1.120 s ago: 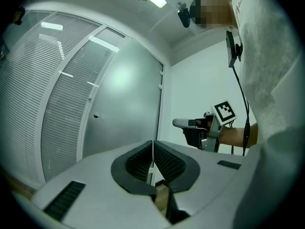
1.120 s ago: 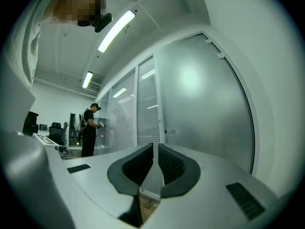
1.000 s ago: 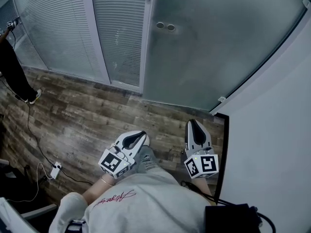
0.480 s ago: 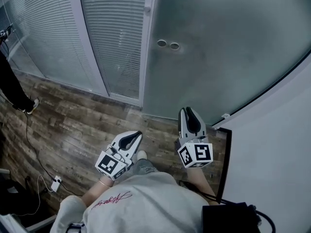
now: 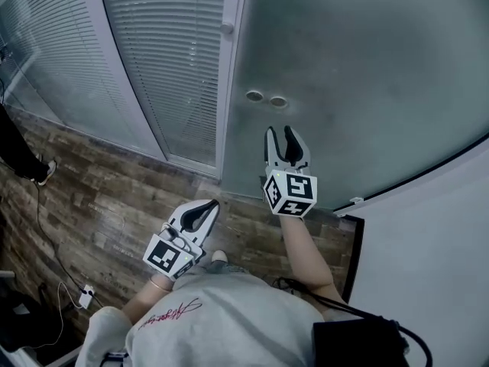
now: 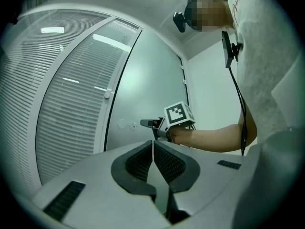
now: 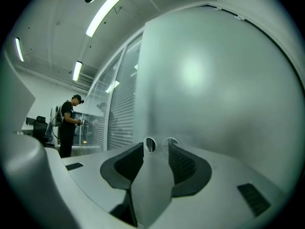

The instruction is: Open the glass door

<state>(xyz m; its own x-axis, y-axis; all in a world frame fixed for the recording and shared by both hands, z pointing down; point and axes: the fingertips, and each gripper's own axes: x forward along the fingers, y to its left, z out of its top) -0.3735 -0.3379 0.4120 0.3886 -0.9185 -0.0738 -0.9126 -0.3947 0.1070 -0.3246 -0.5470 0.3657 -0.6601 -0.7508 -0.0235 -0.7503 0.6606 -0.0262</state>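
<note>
The frosted glass door (image 5: 367, 67) fills the upper right of the head view, with two round metal fittings (image 5: 266, 99) near its left edge. My right gripper (image 5: 282, 134) is held out level just short of them. Its jaws are opening and nothing is between them. Along its own jaws, the two fittings (image 7: 160, 144) show right past the parted fingertips of the right gripper (image 7: 157, 149). My left gripper (image 5: 212, 204) hangs lower and further back, shut and empty. In the left gripper view its pads (image 6: 152, 149) meet, and the right gripper (image 6: 145, 123) shows ahead at the door (image 6: 147, 89).
Left of the door runs a glazed wall with slatted blinds (image 5: 176, 52) and a white frame post (image 5: 229, 67). A white wall (image 5: 428, 266) closes the right side. A cable and plug (image 5: 82, 297) lie on the wooden floor (image 5: 114, 197). Another person (image 7: 69, 123) stands far off to the left.
Both grippers have moved forward toward the door, the right one much further, up to the round fittings. The right jaws have gone from shut to parted. The left jaws stayed shut.
</note>
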